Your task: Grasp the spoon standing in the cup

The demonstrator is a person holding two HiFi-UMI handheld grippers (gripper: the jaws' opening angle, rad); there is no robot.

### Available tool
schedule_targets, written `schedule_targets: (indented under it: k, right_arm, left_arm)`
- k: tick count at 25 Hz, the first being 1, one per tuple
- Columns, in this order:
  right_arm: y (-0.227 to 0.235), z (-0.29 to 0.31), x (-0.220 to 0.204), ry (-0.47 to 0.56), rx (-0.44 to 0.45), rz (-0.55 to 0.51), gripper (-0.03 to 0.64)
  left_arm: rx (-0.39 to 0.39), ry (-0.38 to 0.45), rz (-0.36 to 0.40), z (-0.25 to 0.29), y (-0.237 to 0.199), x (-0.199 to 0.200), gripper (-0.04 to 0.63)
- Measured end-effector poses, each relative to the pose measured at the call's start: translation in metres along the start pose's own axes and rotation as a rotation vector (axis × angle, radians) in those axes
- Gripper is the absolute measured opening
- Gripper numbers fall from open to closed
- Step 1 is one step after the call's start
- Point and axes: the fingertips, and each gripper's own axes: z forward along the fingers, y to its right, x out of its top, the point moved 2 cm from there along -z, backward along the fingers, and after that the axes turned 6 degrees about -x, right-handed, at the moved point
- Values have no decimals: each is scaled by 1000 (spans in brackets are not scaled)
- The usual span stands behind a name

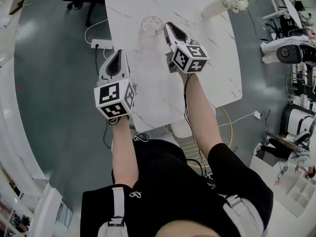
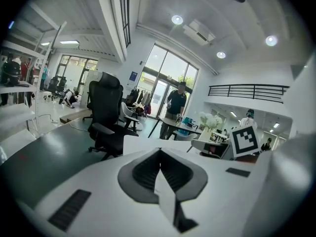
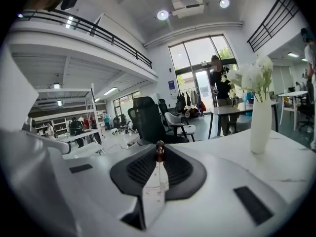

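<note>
A clear glass cup [image 1: 151, 27] stands on the white marble table [image 1: 207, 78], toward its far side. My right gripper [image 1: 168, 25] reaches to the cup's right rim. In the right gripper view the jaws [image 3: 159, 147] are closed together on the spoon [image 3: 159, 153], a thin clear stem with a small brown knob poking up between the pads. From the head view the spoon cannot be made out. My left gripper [image 1: 120, 53] hovers at the table's left edge, apart from the cup, and its jaws [image 2: 159, 151] are shut with nothing between them.
A white vase of white flowers [image 1: 217, 6] stands at the table's far right corner, also in the right gripper view [image 3: 260, 125]. A power strip [image 1: 101, 44] lies on the floor left of the table. A black office chair [image 2: 106, 115] stands beyond.
</note>
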Motion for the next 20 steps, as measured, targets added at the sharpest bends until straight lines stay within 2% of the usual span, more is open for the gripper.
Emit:
schedule_targets:
  k: [11, 20]
  right_arm:
    - [-37, -72, 99, 243, 74, -3, 48]
    - [-60, -143, 136, 358, 58, -3, 49]
  left_arm:
    - [-75, 132, 78, -19, 47, 58, 15]
    - [-127, 239, 148, -39, 83, 107, 15]
